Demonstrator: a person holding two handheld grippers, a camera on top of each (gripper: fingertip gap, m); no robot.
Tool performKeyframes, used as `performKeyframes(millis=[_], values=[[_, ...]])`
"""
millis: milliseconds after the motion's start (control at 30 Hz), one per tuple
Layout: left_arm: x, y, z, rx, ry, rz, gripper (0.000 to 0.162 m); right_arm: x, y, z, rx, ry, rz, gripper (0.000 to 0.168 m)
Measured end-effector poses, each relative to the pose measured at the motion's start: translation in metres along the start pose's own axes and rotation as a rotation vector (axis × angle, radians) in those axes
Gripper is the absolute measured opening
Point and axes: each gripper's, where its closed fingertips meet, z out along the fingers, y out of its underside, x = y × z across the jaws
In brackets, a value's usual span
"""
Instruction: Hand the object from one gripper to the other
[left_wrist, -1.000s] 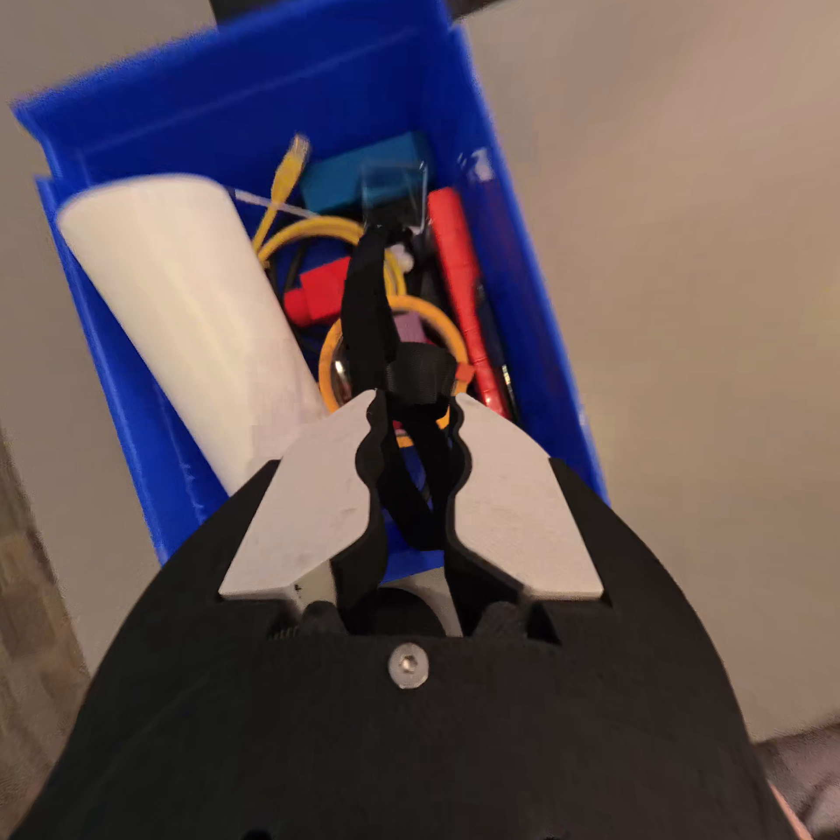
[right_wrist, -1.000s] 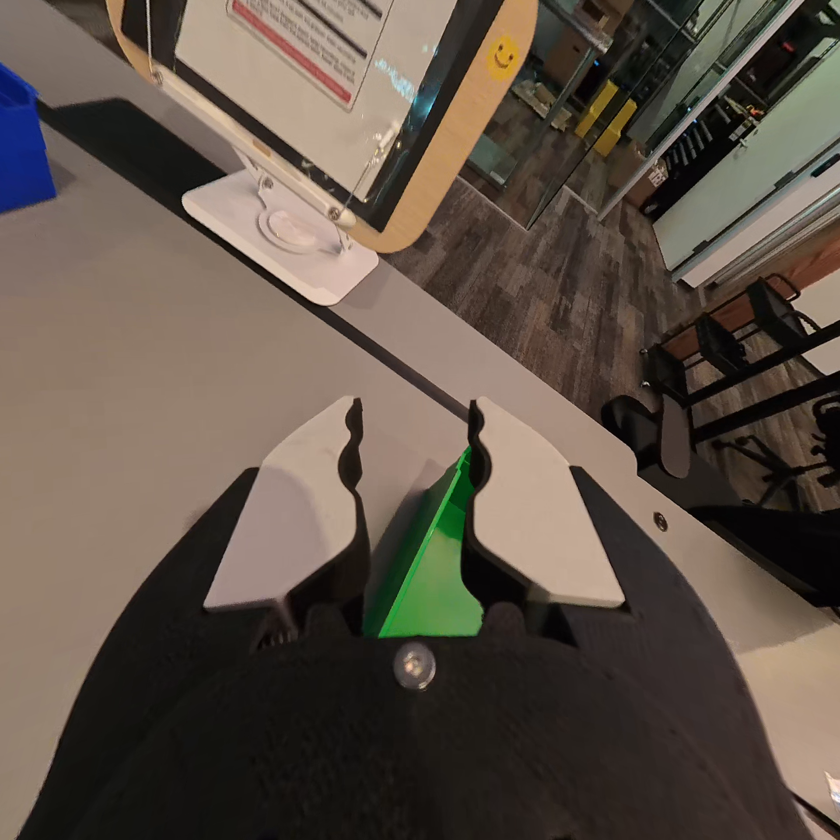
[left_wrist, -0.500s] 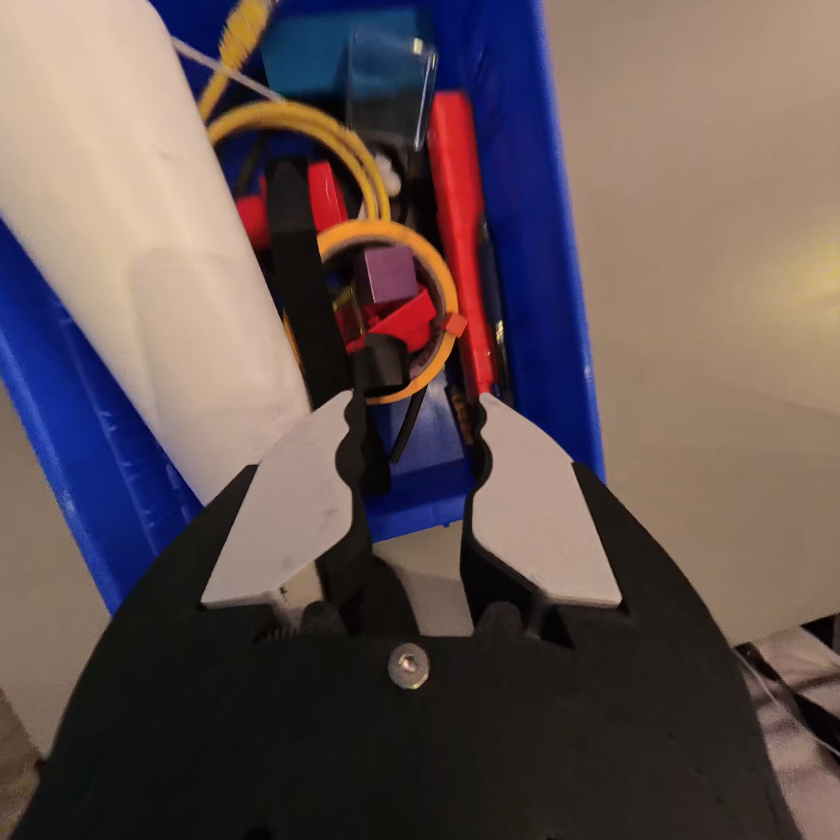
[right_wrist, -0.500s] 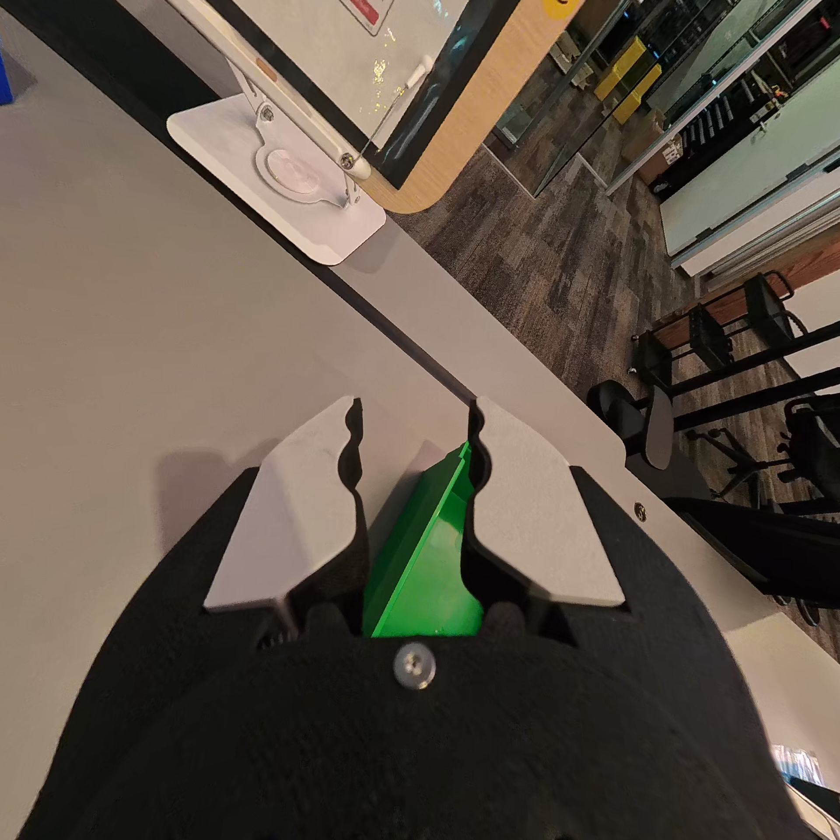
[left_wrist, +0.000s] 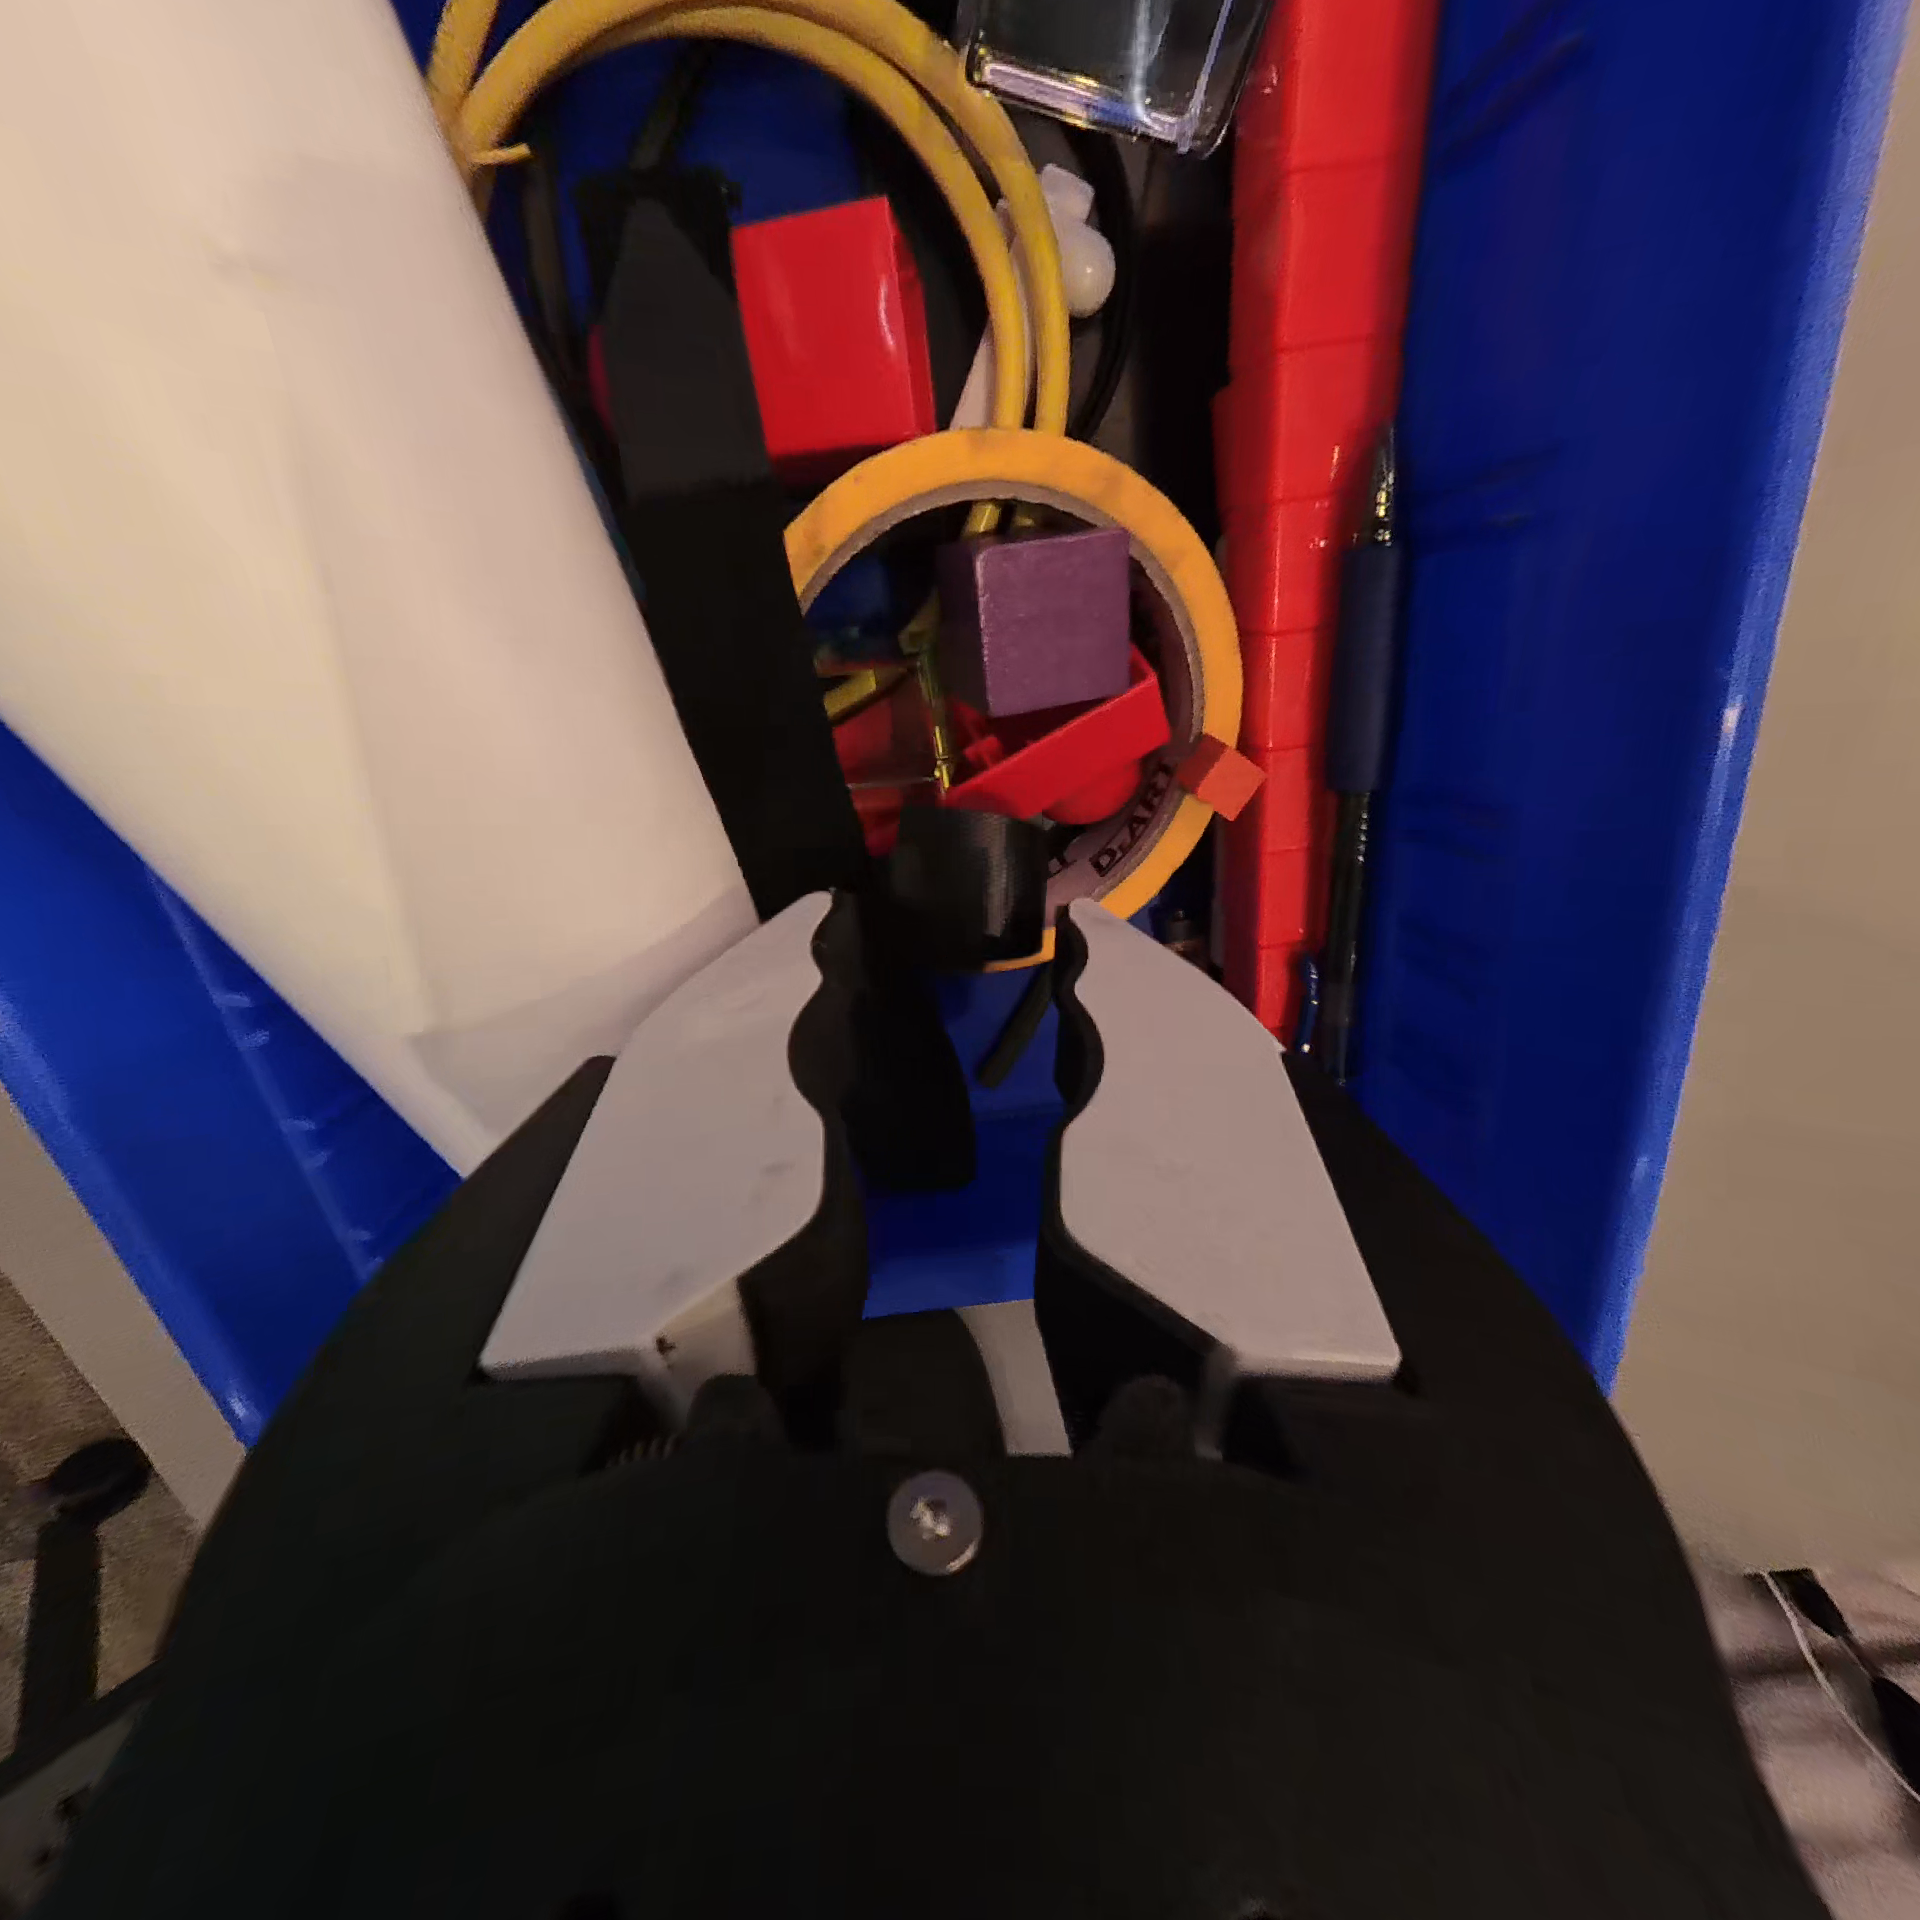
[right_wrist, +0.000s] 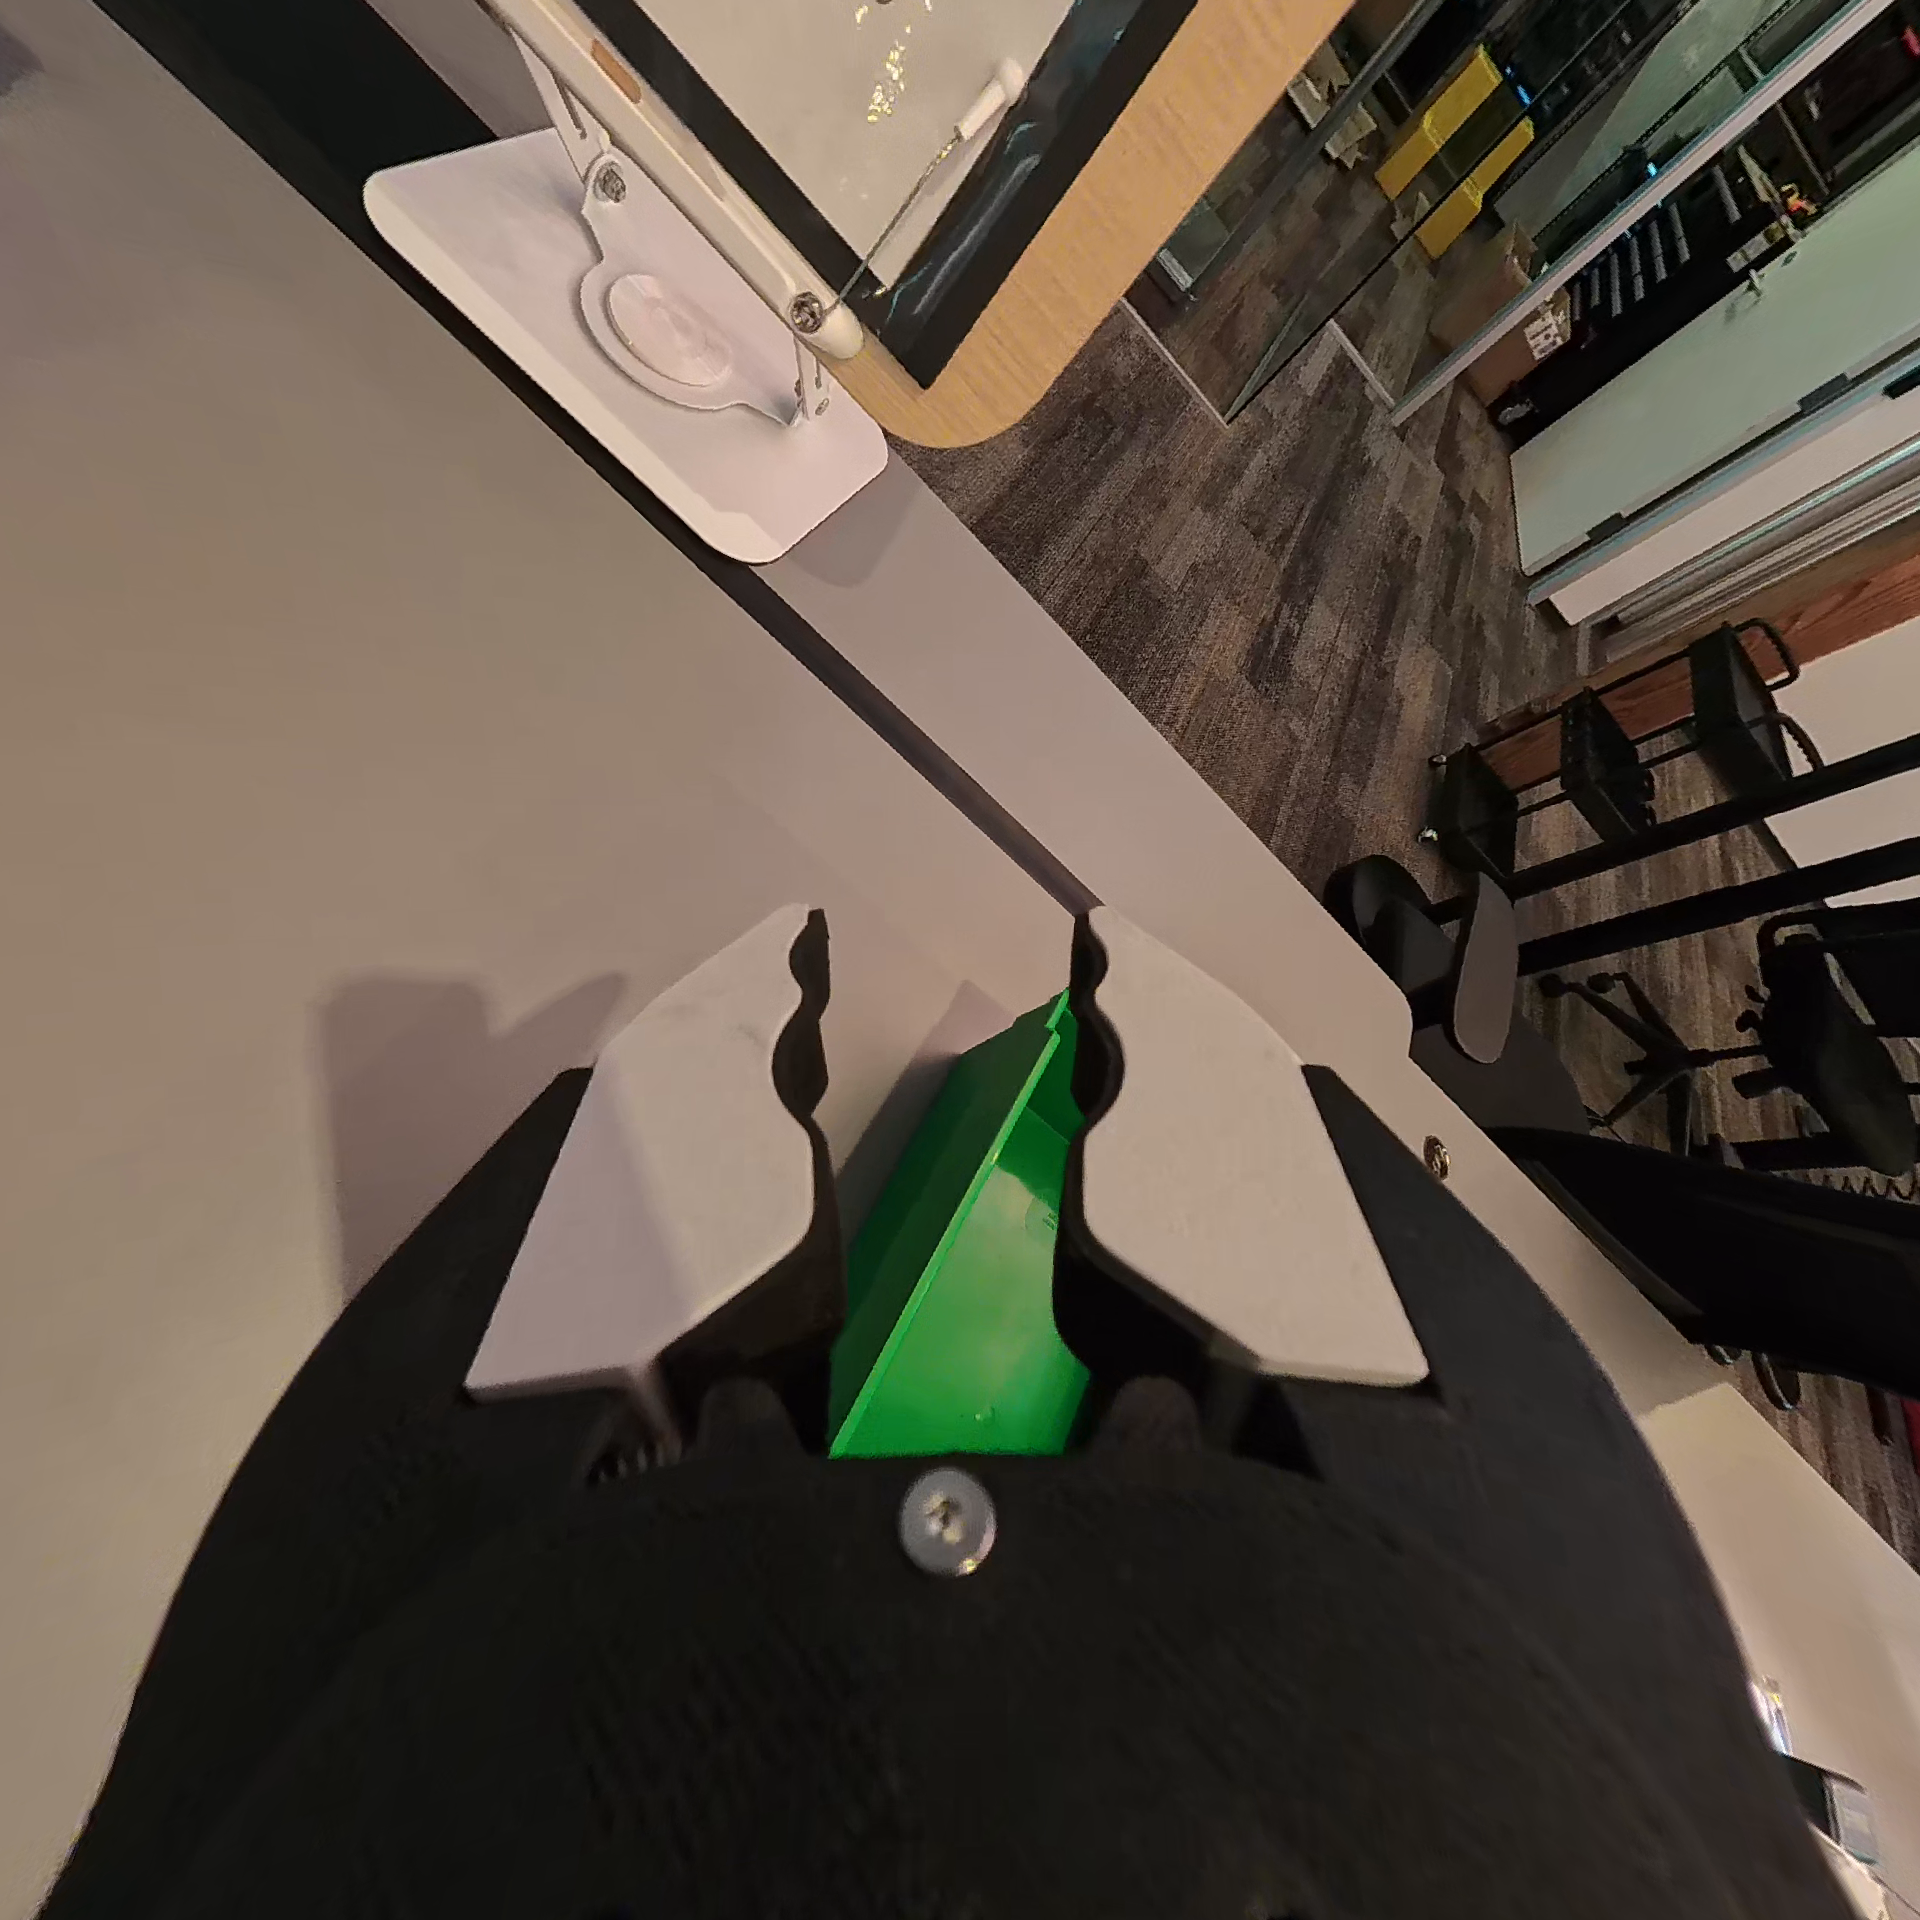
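Black strap (left_wrist: 727, 665) lies in blue bin (left_wrist: 1621, 623), between white roll (left_wrist: 260, 520) and yellow tape ring (left_wrist: 1195, 582), near end between left gripper (left_wrist: 945, 935) jaws, spread. Judgement: centre strap, avoid ring, then close. Right gripper (right_wrist: 945, 935) spread, empty, over green bin (right_wrist: 966, 1247)

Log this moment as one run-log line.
left gripper: open, over blue bin, black strap between fingers | right gripper: open, above green bin | handover: not started
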Motion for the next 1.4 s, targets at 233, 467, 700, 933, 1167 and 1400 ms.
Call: performKeyframes(millis=[233,467,700,933,1167,1400], values=[[0.013,-0.009,-0.001,0.041,0.044,0.098,0.025,-0.003,0.001,0.001,-0.008,-0.005,-0.016,0.046],[0.038,-0.028,-0.033,0.221,0.283,0.025,0.022,-0.011,-0.004,0.005,0.007,-0.042,-0.014,0.045],[0.075,-0.04,-0.114,0.547,0.476,0.122,0.021,-0.063,-0.044,0.01,0.154,-0.238,0.014,0.045],[0.144,-0.024,-0.189,0.78,0.648,0.412,0.021,-0.203,-0.13,-0.037,0.51,-1.02,0.281,0.046],[0.206,-0.007,-0.211,0.772,0.832,0.617,0.02,-0.243,-0.161,-0.045,0.634,-1.325,0.675,0.05],[0.25,-0.001,-0.219,0.741,0.96,0.729,0.02,-0.208,-0.158,-0.03,0.7,-1.403,0.986,0.002]])
